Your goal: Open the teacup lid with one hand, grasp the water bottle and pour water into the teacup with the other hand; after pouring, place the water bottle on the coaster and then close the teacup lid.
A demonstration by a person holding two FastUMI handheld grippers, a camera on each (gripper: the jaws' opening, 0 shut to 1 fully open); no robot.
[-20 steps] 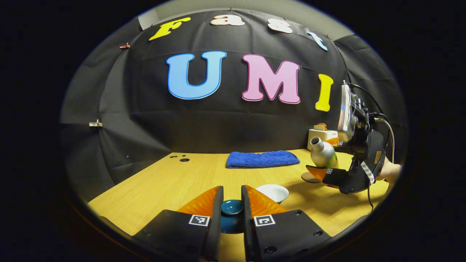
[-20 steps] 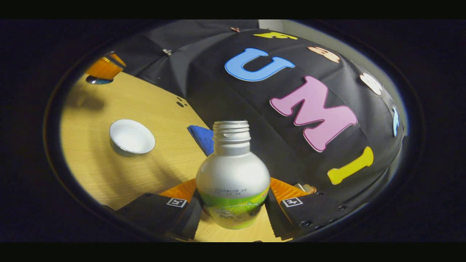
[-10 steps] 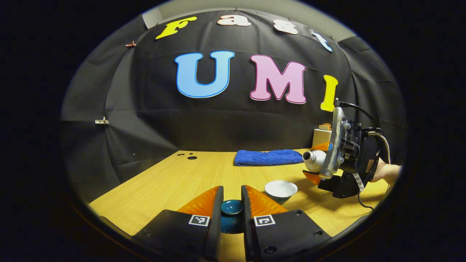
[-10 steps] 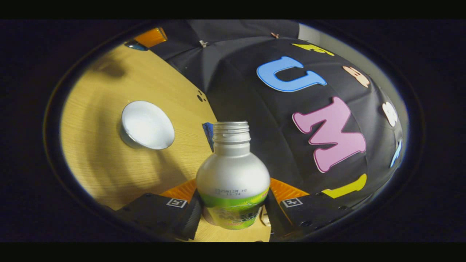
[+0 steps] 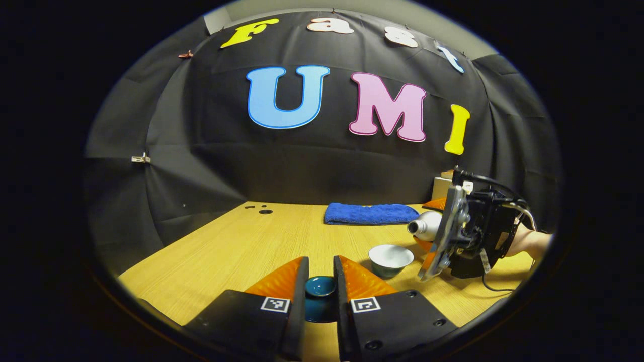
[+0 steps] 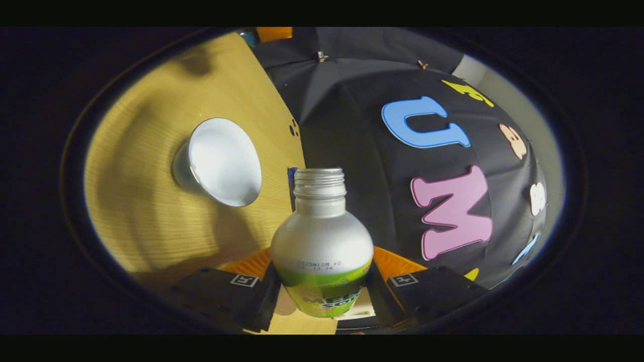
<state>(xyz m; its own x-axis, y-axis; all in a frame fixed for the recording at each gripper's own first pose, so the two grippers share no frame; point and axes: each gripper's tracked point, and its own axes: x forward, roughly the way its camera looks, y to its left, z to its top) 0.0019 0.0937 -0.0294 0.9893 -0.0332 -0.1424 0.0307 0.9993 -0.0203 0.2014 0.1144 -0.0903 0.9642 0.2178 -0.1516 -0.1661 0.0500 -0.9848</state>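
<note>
- biggest change: the right gripper point(image 6: 322, 281) has rolled the water bottle point(image 6: 322, 241) way over in the last second. It was nearly upright a moment ago, now in the left gripper view it lies close to level, mouth aimed left, just above and right of the teacup point(image 5: 391, 259). Both fingers are clamped on the bottle's body
- so I'd say the pour is right about to start. Can't make out any stream yet
- teacup sits open on the wooden table point(image 5: 241, 251), right of centre. Inside looks plain white, can't tell if any water's in there
- bottle has no cap on, contents hidden by the metal
- left gripper point(image 5: 321, 291) is near, closed tight on the teal teacup lid point(image 5: 321, 286), held clear of the cup, same as before
- blue towel point(image 5: 370, 213) lies at the far edge
</note>
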